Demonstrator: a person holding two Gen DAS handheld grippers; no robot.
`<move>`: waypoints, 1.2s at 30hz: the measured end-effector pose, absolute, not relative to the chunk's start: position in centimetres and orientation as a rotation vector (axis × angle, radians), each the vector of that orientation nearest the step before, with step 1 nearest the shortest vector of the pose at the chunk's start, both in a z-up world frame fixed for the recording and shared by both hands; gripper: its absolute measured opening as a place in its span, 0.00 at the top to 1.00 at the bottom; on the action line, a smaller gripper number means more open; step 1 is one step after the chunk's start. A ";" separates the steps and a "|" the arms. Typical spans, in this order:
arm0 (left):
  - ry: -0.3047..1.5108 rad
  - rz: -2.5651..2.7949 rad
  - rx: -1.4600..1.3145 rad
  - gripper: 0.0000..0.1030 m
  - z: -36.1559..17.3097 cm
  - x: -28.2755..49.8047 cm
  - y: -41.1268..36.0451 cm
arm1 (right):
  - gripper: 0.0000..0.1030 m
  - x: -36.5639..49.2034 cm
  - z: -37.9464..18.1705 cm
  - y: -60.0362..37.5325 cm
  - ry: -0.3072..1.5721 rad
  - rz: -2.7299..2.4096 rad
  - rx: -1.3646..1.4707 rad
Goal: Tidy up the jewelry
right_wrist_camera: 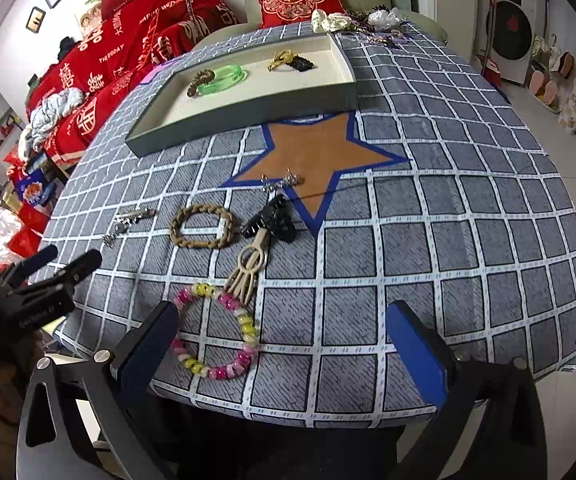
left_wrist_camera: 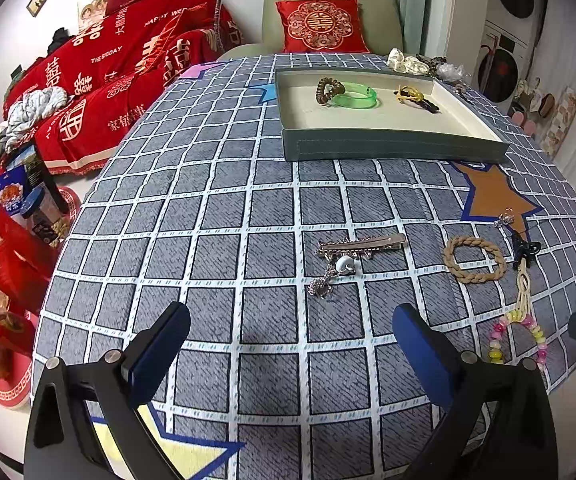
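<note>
Tray (right_wrist_camera: 248,114) lies behind braided ring (right_wrist_camera: 201,227), hair clip (right_wrist_camera: 130,216) at its left

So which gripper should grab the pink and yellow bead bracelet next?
Probably the right gripper: the bead bracelet lies just ahead of its open fingers. The left gripper sits farther over, nearer the silver hair clip.

One tray (right_wrist_camera: 248,118) holding four pieces, incl. one green bangle (right_wrist_camera: 224,75). Loose on the cloth: one silver clip (left_wrist_camera: 361,245), one braided ring (right_wrist_camera: 202,226), one black claw clip (right_wrist_camera: 274,222), one bead bracelet (right_wrist_camera: 218,330).
</note>
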State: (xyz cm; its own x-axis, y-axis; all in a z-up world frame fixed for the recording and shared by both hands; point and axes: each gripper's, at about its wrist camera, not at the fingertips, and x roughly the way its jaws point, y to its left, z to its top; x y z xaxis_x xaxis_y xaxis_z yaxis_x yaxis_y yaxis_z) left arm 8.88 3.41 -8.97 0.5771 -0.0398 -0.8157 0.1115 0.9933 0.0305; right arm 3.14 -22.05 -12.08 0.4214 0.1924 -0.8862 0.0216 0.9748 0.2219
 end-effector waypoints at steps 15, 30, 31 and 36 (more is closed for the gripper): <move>0.973 -0.152 0.103 0.06 -10.3 11.0 2.3 | 0.15 2.8 -13.7 -18.2 1.156 0.111 0.055; 0.983 -0.249 0.110 0.50 -10.5 11.5 1.1 | 0.33 2.0 -14.5 -16.0 1.145 0.112 -0.063; 0.982 -0.254 0.112 0.58 -10.4 11.5 1.0 | 0.38 1.9 -14.4 -15.9 1.143 0.116 -0.067; 0.980 -0.270 0.116 0.78 -10.3 11.2 0.9 | 0.87 1.7 -14.0 -15.0 1.131 0.140 -0.086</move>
